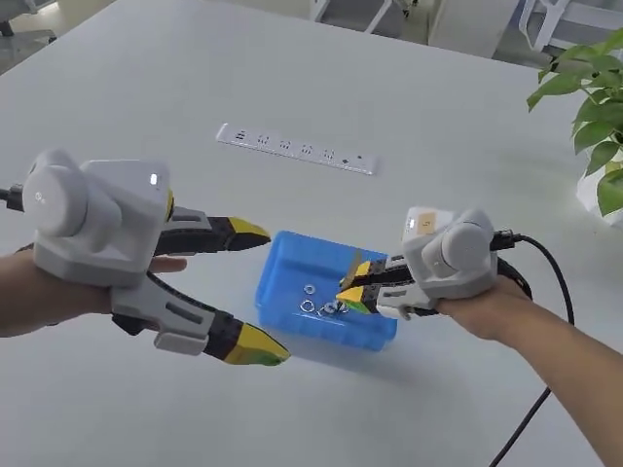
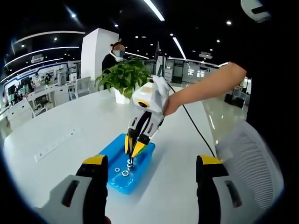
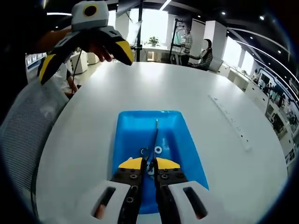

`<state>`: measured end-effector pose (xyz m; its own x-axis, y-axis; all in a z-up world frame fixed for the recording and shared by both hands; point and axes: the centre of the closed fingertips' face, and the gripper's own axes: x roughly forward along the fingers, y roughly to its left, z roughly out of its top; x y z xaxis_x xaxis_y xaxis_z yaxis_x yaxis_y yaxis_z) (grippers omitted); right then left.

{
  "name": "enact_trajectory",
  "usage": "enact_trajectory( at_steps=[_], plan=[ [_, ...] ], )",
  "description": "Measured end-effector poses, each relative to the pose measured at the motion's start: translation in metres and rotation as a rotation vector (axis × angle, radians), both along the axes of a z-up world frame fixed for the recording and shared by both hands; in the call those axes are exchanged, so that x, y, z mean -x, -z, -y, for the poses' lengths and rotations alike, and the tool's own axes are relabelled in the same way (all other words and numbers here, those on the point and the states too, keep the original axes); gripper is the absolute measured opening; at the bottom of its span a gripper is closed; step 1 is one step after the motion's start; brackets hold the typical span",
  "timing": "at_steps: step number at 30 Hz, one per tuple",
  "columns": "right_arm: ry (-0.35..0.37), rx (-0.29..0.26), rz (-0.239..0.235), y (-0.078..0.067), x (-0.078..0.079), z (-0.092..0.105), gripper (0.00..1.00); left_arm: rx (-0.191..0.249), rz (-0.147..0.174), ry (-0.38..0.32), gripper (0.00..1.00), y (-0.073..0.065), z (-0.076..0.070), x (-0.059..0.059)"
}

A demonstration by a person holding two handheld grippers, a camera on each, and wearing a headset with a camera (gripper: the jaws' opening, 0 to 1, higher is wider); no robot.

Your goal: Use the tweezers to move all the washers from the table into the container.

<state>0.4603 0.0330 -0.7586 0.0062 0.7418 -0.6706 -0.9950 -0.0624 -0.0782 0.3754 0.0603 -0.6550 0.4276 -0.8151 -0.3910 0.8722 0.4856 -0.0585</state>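
One tweezers lengthwise over container

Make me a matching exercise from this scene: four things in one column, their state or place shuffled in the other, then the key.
Things
1. left gripper
2. right gripper
3. washers
4. power strip

States or places
A. in the blue container
B. open, holding nothing
C. shut on the tweezers
D. flat on the table, beyond the container

Pairs: 1-B, 2-C, 3-A, 4-D
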Motion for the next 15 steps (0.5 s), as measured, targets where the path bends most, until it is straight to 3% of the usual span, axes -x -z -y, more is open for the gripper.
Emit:
enact_trajectory(
  at_steps=[15],
  plan=[
    [-0.01,0.002,0.009,0.003,0.0,-0.002,0.09,-0.039,0.025,0.046,0.69,0.002,0.014,-0.025]
  ],
)
